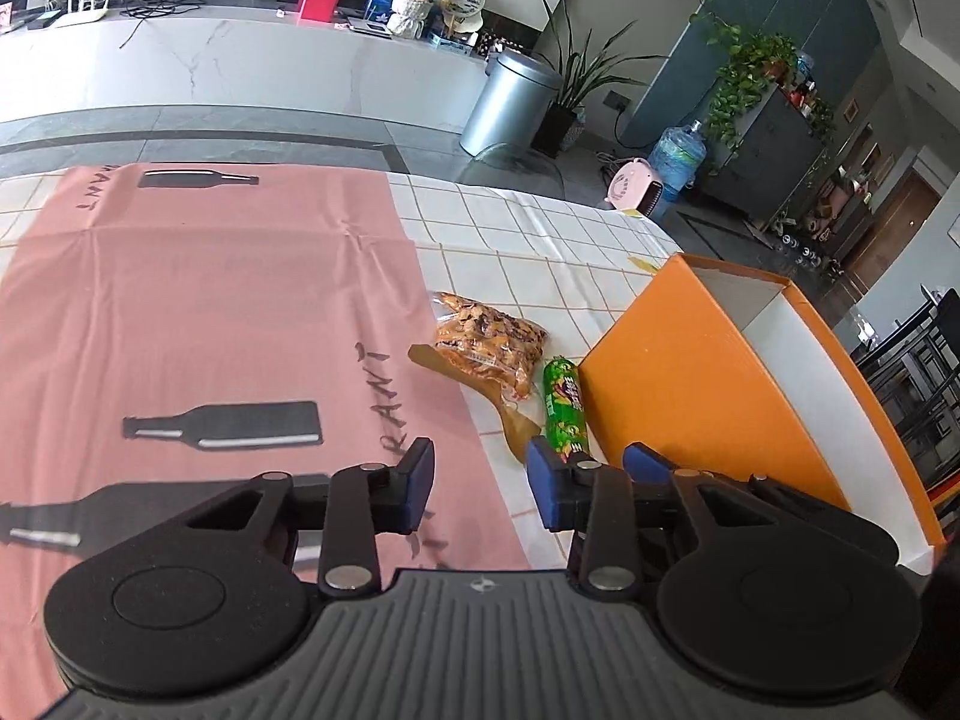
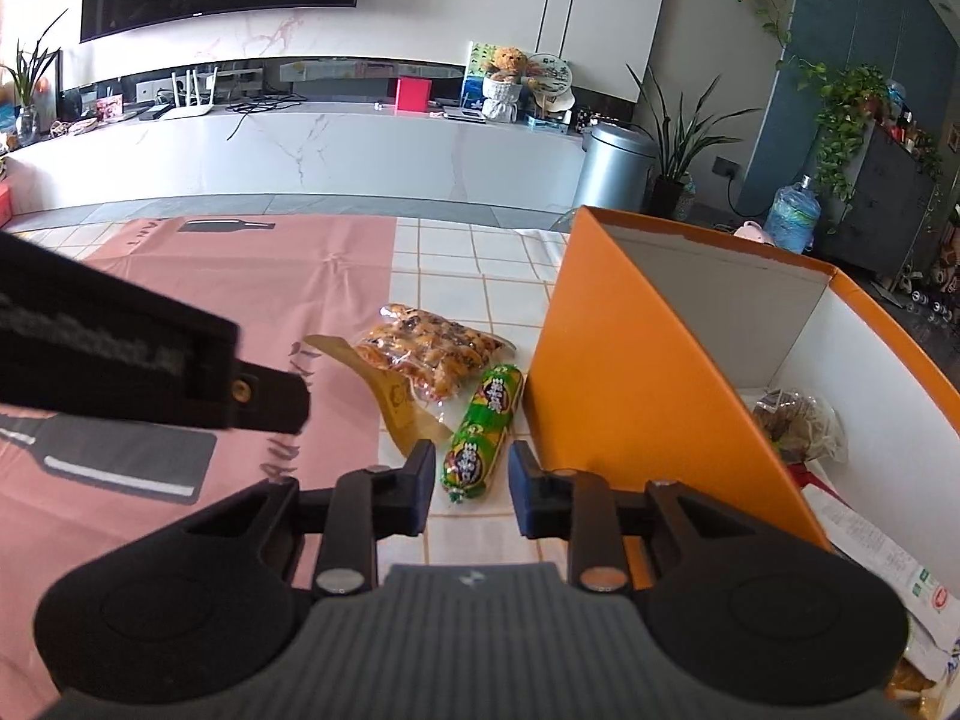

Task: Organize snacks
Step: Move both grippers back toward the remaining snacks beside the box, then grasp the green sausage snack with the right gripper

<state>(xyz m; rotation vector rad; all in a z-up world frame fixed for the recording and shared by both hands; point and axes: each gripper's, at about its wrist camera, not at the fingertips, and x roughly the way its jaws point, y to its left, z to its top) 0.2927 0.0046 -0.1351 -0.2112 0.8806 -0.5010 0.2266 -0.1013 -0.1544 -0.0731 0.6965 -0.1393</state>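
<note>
the green sausage stick [image 2: 483, 429] lies at lower centre of the right wrist view, just beside the orange box [image 2: 630, 372]. it looks firm, light and slick-skinned; best pinched mid-length. the right gripper [image 2: 471, 492] frames its near end, jaws narrow, not pressing. the left gripper [image 1: 483, 489] gapes narrowly, empty. a crinkly snack bag [image 2: 429, 348] lies nearby.

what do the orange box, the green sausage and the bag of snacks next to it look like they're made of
Orange box: looks like stiff cardboard with a matte orange outside and white inside; the walls stand straight with a folded corner.
Green sausage: glossy printed plastic casing, tight and shiny.
Bag of snacks: thin clear plastic film; the orange pieces show through, with glare and wrinkles.
</note>
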